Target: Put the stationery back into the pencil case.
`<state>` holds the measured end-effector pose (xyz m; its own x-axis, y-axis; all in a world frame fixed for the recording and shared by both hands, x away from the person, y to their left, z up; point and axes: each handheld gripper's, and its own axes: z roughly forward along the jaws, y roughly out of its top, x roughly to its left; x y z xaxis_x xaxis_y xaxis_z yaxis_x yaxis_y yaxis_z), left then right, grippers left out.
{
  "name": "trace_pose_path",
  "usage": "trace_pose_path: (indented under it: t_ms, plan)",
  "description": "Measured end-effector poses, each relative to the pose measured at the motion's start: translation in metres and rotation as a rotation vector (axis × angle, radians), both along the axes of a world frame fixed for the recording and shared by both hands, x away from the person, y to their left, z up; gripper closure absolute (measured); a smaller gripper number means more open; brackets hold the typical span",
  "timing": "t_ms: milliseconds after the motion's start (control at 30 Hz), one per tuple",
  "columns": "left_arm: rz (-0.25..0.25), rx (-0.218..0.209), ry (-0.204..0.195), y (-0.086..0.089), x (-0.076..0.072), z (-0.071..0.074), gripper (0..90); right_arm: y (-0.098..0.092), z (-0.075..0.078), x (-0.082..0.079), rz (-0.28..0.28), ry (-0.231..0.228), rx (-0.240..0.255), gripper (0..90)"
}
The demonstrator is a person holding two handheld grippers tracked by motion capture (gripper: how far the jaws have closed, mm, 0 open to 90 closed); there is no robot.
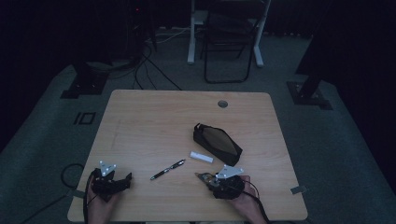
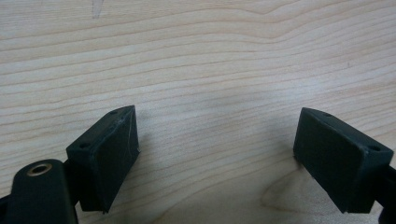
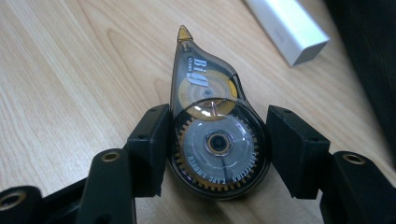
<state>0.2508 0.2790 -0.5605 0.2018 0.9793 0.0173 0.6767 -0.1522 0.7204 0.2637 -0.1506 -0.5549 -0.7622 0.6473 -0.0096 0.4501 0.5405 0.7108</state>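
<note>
**Right tongs close around a correction tape roller on the worktop**

At the left near corner of the wooden worktop [image 1: 140, 116], the left tongs [image 1: 122, 181] rest low in the person's left hand [image 1: 100, 205]. Seen along their own jaws, they stand wide open over bare wood, with nothing between the pads.

Toward the middle lies a dark pen [image 1: 167, 169], slanted, well apart from both tongs. Just right of it sits a small white stick-shaped block [image 1: 201, 157], and beyond that a black pencil case [image 1: 217, 143] lies at an angle, close to the block.

At the right near edge, the right tongs [image 3: 212, 149] are partly closed around a correction tape roller [image 3: 212, 140], which lies flat on the wood with its amber tip pointing away. The left pad touches the roller's round body; the right pad sits just beside it, and whether it presses is hard to tell. The white block shows at the upper right of that view.
</note>
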Motion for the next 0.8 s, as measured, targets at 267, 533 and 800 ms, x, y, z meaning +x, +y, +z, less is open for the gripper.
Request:
trace_pose_path:
  t_ms: [267, 533, 800]
  plan:
    - [0.000, 0.000, 0.000, 0.000, 0.000, 0.000, 14.4, -0.006, 0.017, 0.000, -0.024, -0.050, 0.039, 41.8]
    - [0.000, 0.000, 0.000, 0.000, 0.000, 0.000, 14.4, -0.010, 0.039, 0.002, -0.041, -0.097, 0.055, 41.7]
    - [0.000, 0.000, 0.000, 0.000, 0.000, 0.000, 14.4, -0.017, 0.064, 0.016, -0.083, -0.151, 0.079, 41.8]
